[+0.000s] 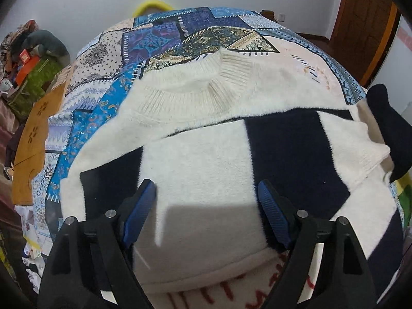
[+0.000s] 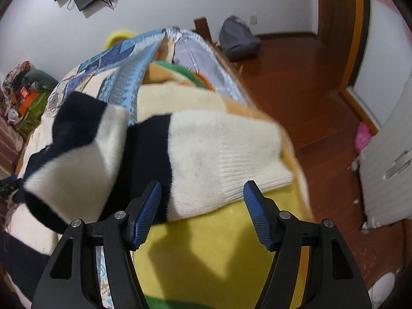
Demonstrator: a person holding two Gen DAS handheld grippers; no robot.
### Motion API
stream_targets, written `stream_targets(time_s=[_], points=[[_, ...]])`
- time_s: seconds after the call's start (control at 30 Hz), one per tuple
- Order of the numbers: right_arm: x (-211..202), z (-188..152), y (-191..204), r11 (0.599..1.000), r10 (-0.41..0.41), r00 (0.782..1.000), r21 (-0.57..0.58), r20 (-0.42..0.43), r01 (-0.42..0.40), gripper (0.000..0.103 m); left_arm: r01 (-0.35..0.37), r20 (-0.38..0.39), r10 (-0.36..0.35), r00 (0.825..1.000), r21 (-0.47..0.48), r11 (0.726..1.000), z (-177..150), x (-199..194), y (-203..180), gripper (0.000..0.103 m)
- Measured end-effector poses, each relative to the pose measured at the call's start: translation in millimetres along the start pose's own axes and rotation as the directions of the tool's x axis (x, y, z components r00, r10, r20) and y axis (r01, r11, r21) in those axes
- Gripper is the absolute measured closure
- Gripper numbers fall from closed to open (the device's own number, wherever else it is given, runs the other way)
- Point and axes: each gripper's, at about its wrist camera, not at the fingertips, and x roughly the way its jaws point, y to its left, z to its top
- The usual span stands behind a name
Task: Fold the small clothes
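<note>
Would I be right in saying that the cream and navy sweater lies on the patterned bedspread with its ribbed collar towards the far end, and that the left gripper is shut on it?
Not quite: in the left wrist view the left gripper is open above the sweater, its pads apart and pressing on nothing. The rest holds: the collar lies towards the far end of the bedspread.
</note>
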Motion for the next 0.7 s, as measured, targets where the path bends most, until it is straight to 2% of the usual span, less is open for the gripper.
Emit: stream_targets(time_s=[0.07, 0.13, 0.2, 0.3, 0.33, 0.37, 0.5, 0.7], points=[[5, -2, 4, 1.000, 0.005, 1.000, -0.012, 0.007, -0.005, 0.033, 0.000, 0.002, 0.000, 1.000, -0.005, 1.000, 0, 1, 0, 0.017], [9, -3, 6, 1.000, -0.002, 1.000, -0.026, 0.011, 0.003, 0.032, 0.002, 0.002, -0.002, 1.000, -0.012, 1.000, -2, 2, 1, 0.015], [13, -4, 8, 0.999, -0.015, 1.000, -0.032, 0.016, 0.016, 0.037, 0.004, 0.003, -0.004, 1.000, -0.014, 1.000, -2, 3, 2, 0.014], [8, -5, 6, 0.999, -0.028, 0.999, -0.037, 0.042, 0.030, 0.063, -0.003, 0.009, 0.003, 1.000, -0.010, 1.000, -2, 3, 1, 0.014], [5, -5, 5, 0.999, -0.021, 0.999, -0.035, 0.050, 0.023, 0.082, -0.005, 0.011, 0.005, 1.000, -0.008, 1.000, -2, 2, 1, 0.014], [1, -4, 2, 0.999, -0.008, 0.998, -0.031, 0.055, 0.010, 0.090, -0.006, 0.012, 0.006, 1.000, -0.007, 1.000, -2, 2, 0, 0.014], [-18, 3, 1, 0.999, 0.021, 0.997, -0.032, 0.070, -0.019, 0.094, -0.001, 0.010, 0.002, 1.000, -0.011, 1.000, -3, 0, 1, 0.014], [-88, 20, 24, 0.994, 0.079, 0.978, -0.093, 0.192, -0.062, 0.094, 0.009, 0.025, -0.008, 1.000, -0.026, 1.000, -8, -16, 5, 0.014]])
